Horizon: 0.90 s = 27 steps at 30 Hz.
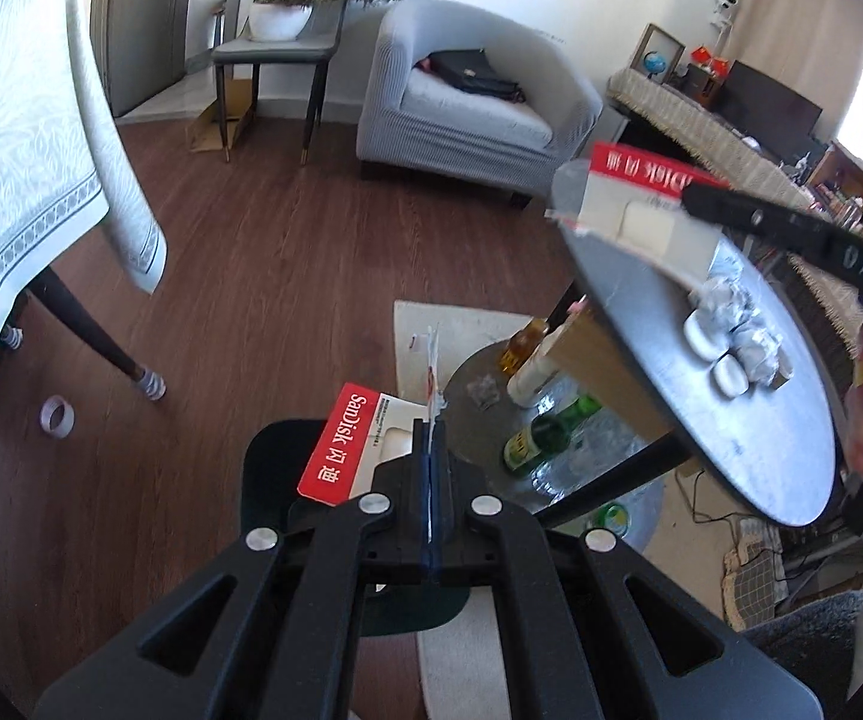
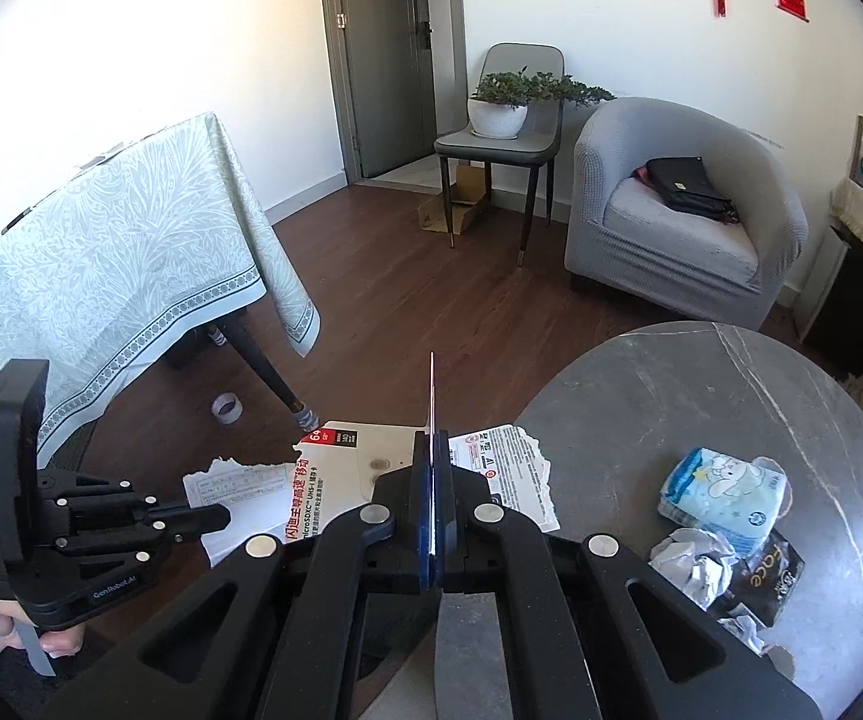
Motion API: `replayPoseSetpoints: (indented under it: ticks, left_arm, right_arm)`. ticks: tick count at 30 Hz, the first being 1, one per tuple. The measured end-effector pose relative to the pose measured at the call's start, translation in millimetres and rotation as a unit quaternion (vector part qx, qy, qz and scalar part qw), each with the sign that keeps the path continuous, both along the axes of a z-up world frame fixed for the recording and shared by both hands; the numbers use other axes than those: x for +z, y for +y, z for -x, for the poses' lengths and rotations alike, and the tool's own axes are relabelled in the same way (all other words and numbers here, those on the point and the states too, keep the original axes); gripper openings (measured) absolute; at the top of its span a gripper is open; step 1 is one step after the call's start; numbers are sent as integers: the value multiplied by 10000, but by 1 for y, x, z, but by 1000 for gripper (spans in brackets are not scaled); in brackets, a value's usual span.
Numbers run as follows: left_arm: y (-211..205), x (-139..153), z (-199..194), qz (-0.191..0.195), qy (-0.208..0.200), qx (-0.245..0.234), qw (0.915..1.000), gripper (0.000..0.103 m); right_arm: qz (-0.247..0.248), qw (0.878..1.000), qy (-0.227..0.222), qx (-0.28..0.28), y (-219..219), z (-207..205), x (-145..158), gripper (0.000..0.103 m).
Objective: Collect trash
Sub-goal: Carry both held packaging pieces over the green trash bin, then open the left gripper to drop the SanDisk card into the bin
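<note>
My left gripper (image 1: 431, 427) is shut on a torn piece of red-and-white SanDisk card packaging (image 1: 335, 456), whose edge stands up between the fingertips. In the right wrist view the left gripper (image 2: 226, 519) holds that torn white piece (image 2: 239, 489) at the lower left. My right gripper (image 2: 431, 447) is shut on the other torn packaging piece (image 2: 335, 474), seen edge-on between its fingers. In the left wrist view the right gripper (image 1: 688, 199) carries it (image 1: 629, 204) above the round grey table (image 1: 671, 420). Crumpled foil (image 2: 692, 564), a tissue packet (image 2: 725, 492) and a black wrapper (image 2: 770, 582) lie on the table (image 2: 701, 408).
A dark round container (image 1: 269, 468) sits under the left gripper. Bottles (image 1: 542, 438) lie on the table's lower shelf. A table with a green cloth (image 2: 101, 276) stands left, a tape roll (image 2: 227, 408) lies on the floor, and a grey armchair (image 2: 683, 216) and a chair with a plant (image 2: 503, 126) stand behind.
</note>
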<state>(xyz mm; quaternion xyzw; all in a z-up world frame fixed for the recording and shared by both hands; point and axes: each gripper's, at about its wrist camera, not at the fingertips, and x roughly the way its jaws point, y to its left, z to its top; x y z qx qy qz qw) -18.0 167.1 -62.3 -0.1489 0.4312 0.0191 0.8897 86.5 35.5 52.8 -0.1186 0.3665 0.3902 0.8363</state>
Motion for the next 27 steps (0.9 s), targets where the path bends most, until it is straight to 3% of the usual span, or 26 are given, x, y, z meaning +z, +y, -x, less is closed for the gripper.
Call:
replayPoseSetpoints:
  ticks: [12,23,25,27]
  left_arm:
    - [17,-67,-2,140,814,-53,9966,1]
    - [27,-126,-1,340,1583,-96,9868,1]
    - [28,-130,1,357,1608,-93,9863,9]
    - [29,-130,2,391,1571,-60,9868,29]
  right_arm:
    - [133,9995,216,168,41,0,-20,1]
    - [374,9984,321,260,67,1,-39,1]
    - [415,9981,356,296,72,2,-43,1]
    - [463,9975,424,337,77,2,-48,1]
